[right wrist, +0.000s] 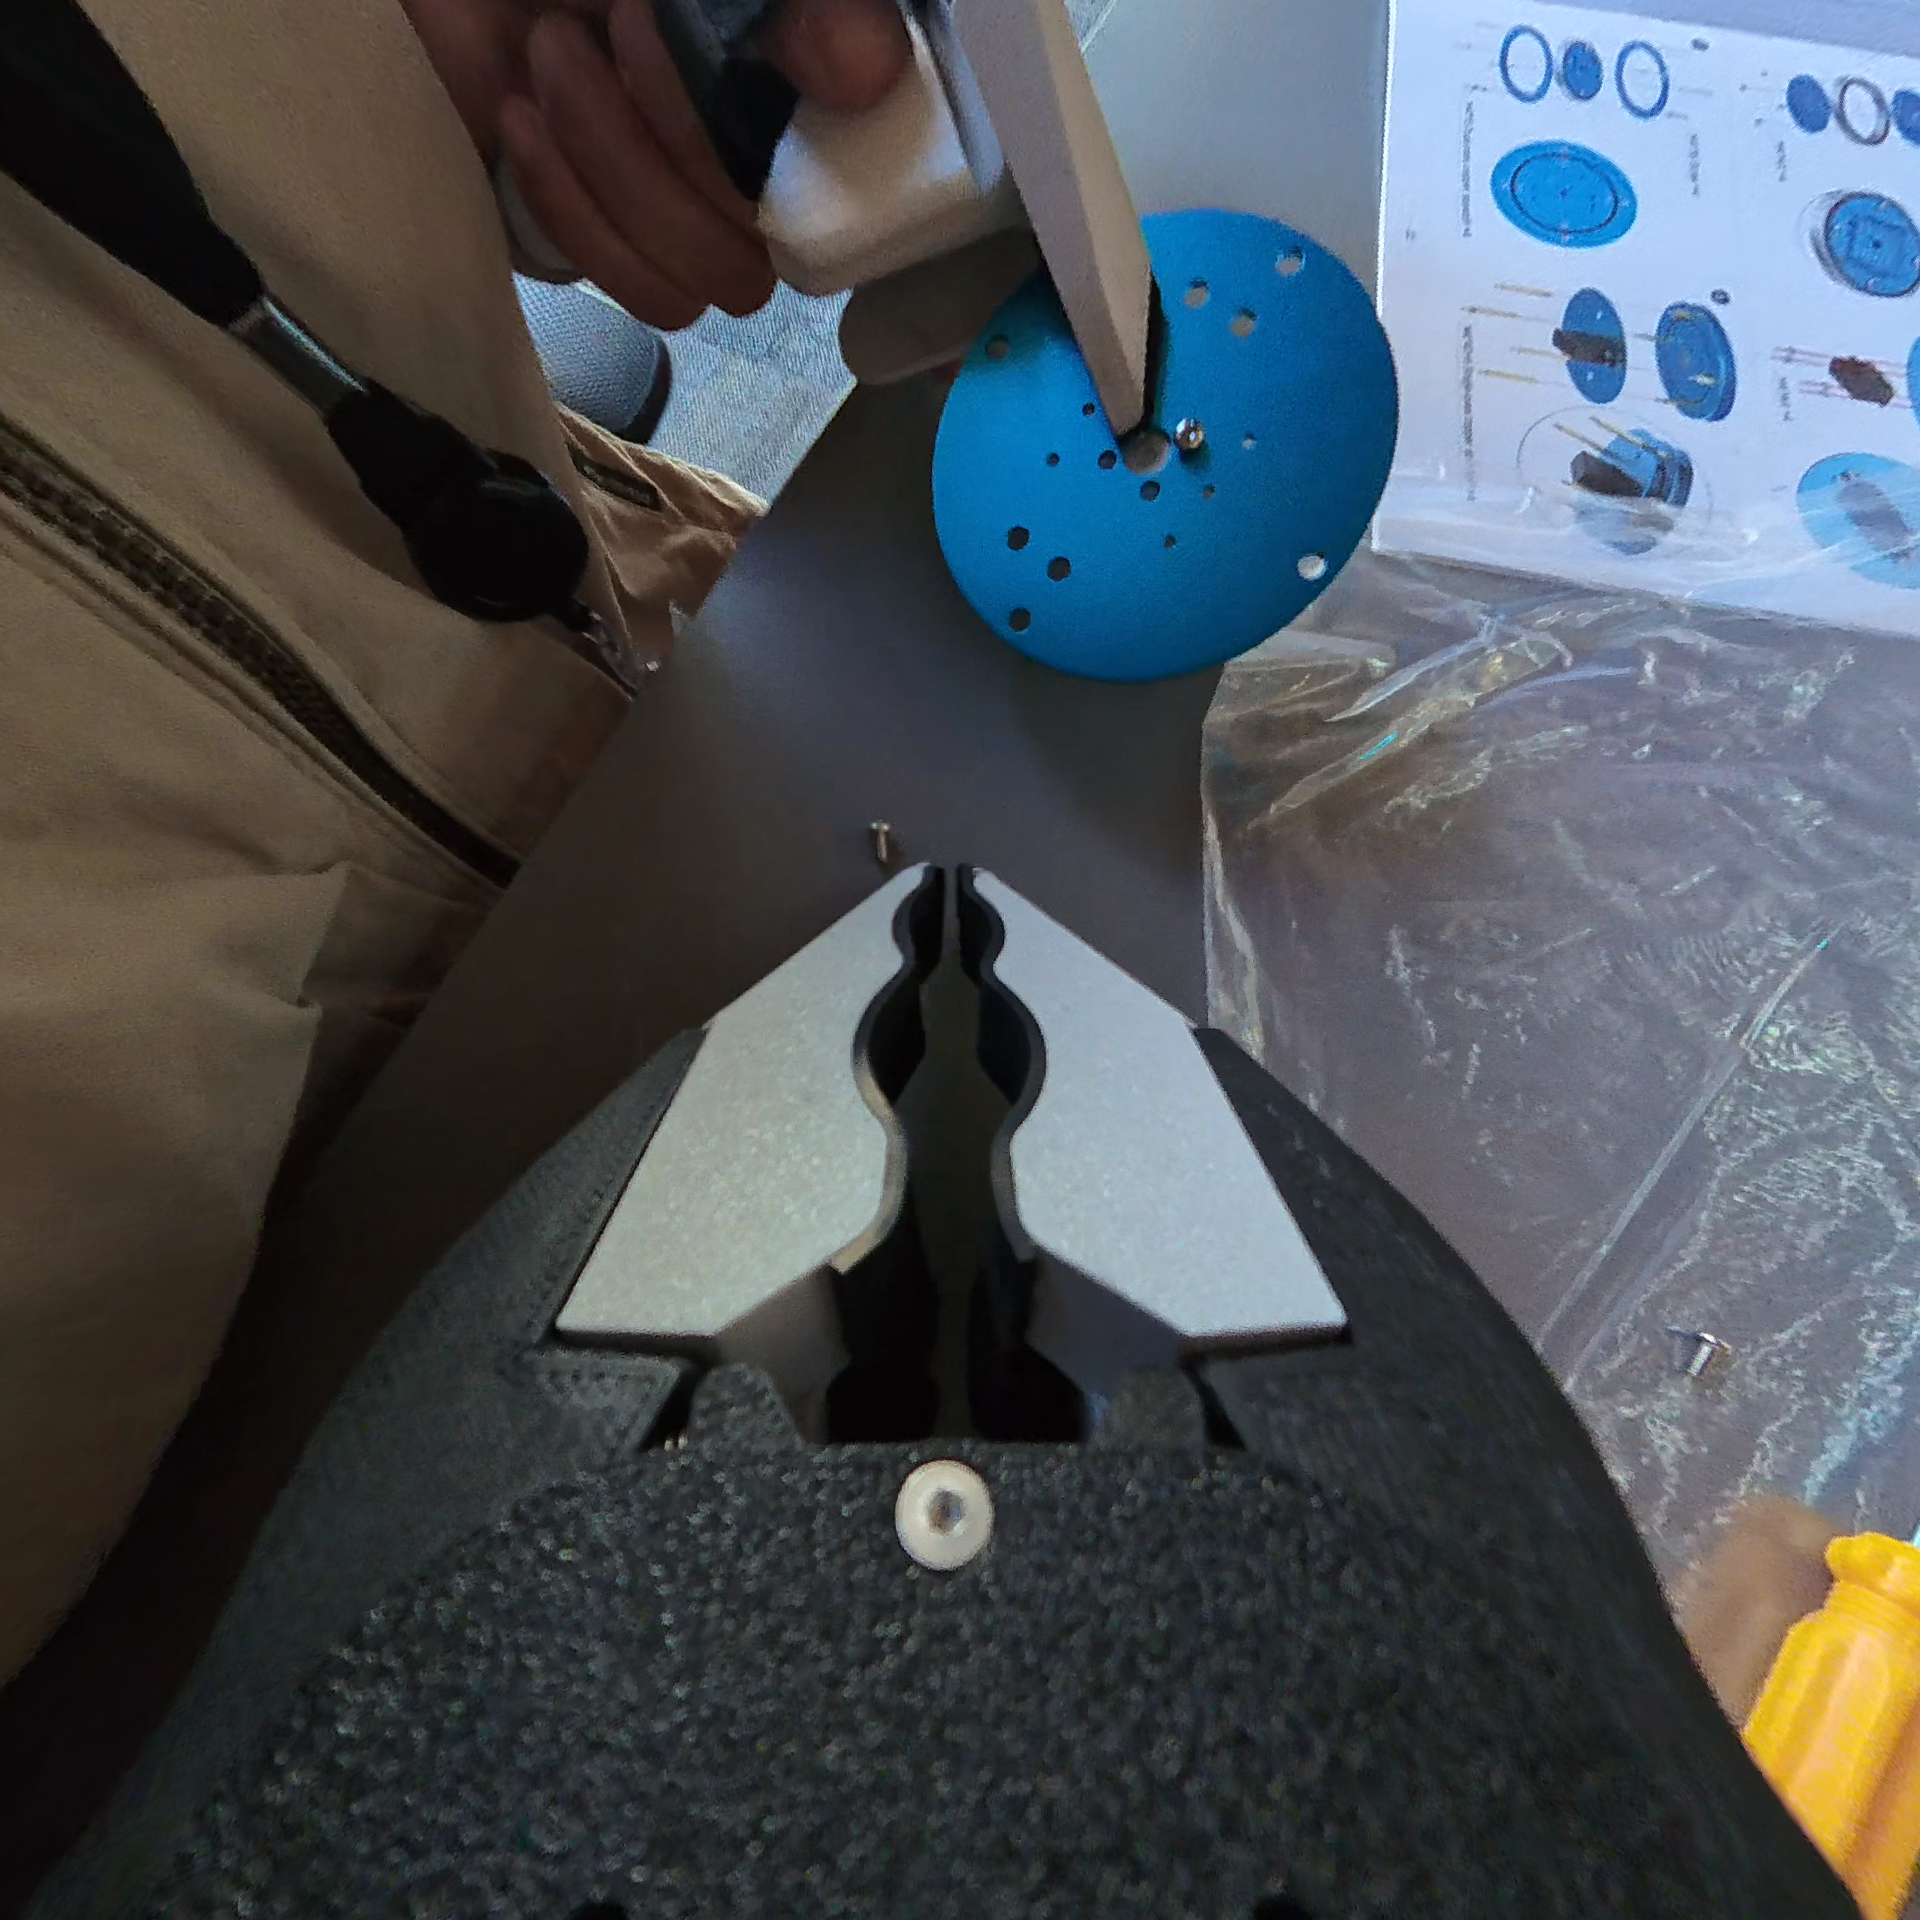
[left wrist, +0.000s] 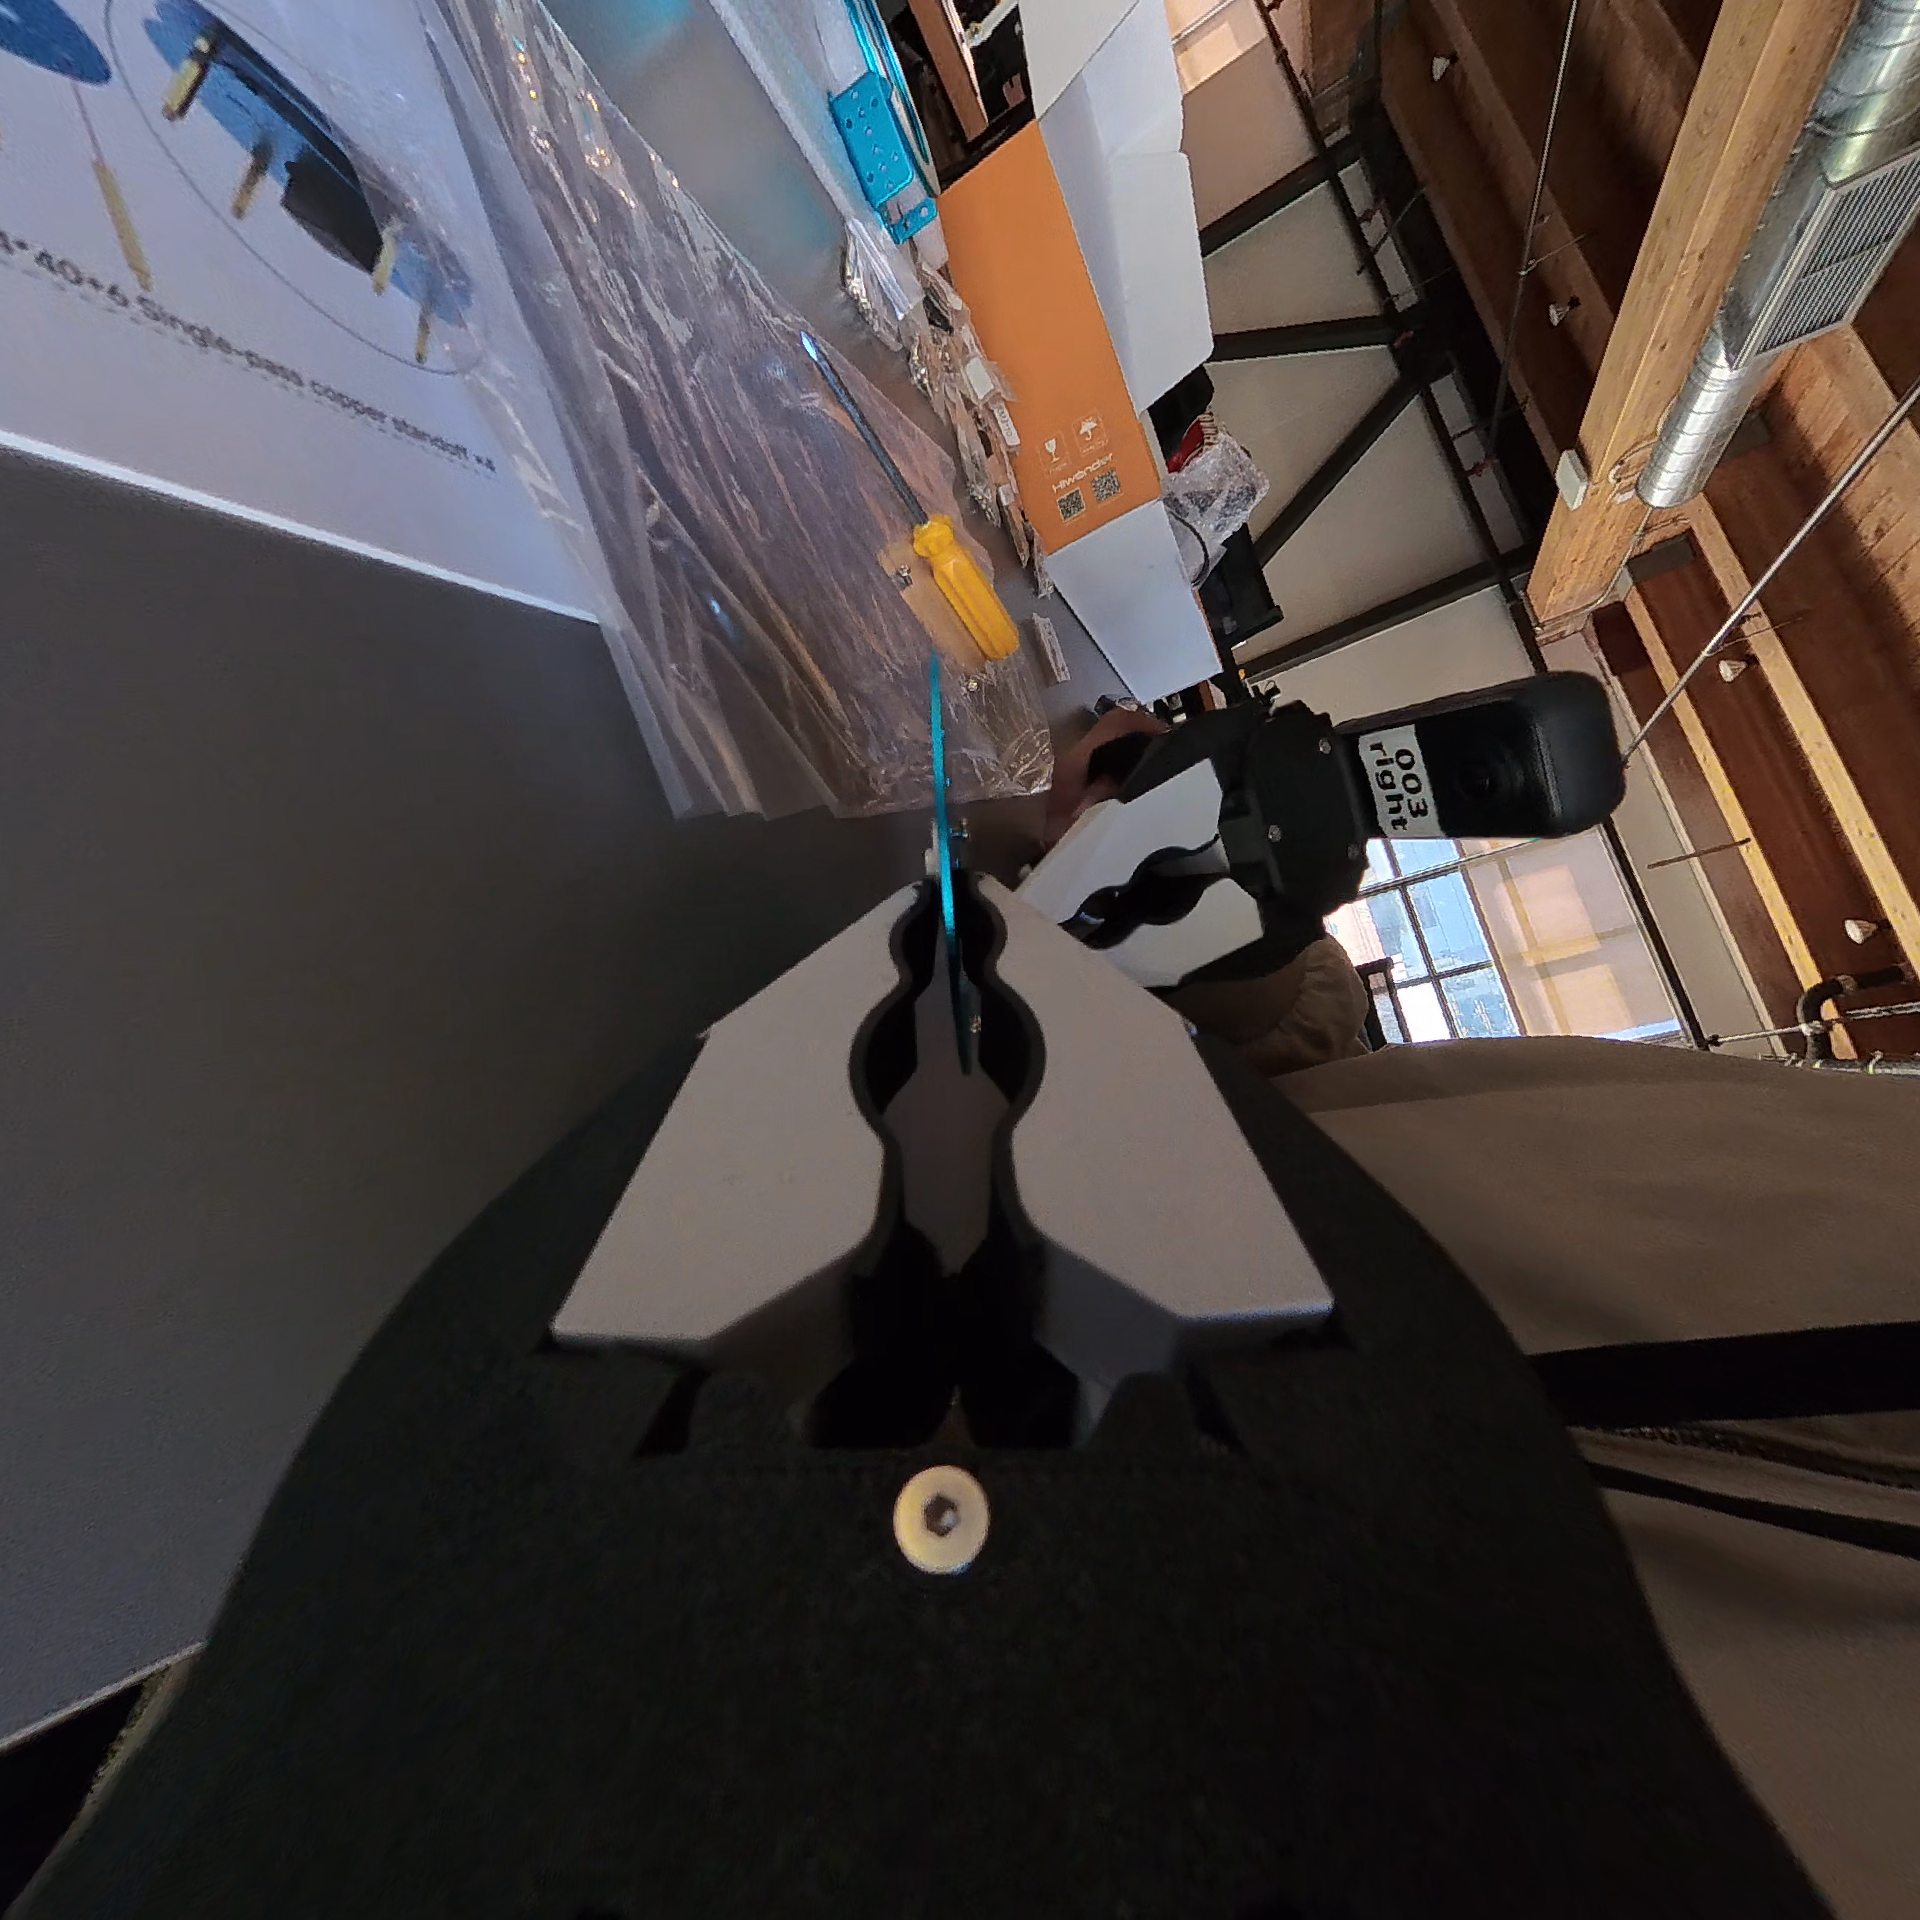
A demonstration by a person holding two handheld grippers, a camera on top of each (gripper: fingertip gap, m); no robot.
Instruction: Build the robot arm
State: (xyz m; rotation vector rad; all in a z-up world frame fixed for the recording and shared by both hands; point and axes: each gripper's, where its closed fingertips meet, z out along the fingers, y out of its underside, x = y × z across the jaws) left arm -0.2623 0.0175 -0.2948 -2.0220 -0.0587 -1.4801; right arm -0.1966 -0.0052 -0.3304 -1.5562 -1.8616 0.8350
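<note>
Left wrist view: the left tool (left wrist: 948,902) is clamped on a thin blue disc (left wrist: 943,821), seen here edge-on, which runs between the two grey fingers (left wrist: 790,1122) and sticks out past their tips. Beyond it a yellow-handled screwdriver (left wrist: 961,592) lies on a sheet of clear plastic wrap (left wrist: 727,499) spread over the grey counter (left wrist: 312,831). A printed instruction sheet (left wrist: 260,312) with blue part drawings lies at the upper left. Farther along the counter stand an orange and white box (left wrist: 1060,343), small bags of hardware (left wrist: 935,343) and a blue perforated bracket (left wrist: 873,135). The right tool (left wrist: 1049,899) shows close by on the right, its tips near the disc.

Right wrist view: the right tool (right wrist: 945,873) has its fingers together, only a hairline slit between the tips, and holds nothing. A small screw (right wrist: 881,837) lies on the counter (right wrist: 831,675) just beyond those tips. Well ahead and to the right, the blue disc (right wrist: 1164,488), round and drilled with many holes, is held up off the counter by the left tool (right wrist: 1127,416), whose finger crosses the disc to its centre hole; a small screw head (right wrist: 1190,434) sits just beside that hole. A hand (right wrist: 634,177) holds the left tool's grip. The instruction sheet (right wrist: 1662,291) lies at the upper right, the plastic wrap (right wrist: 1558,935) below it with another screw (right wrist: 1696,1351) on it, and the screwdriver's yellow handle (right wrist: 1849,1704) shows at the lower right corner.
</note>
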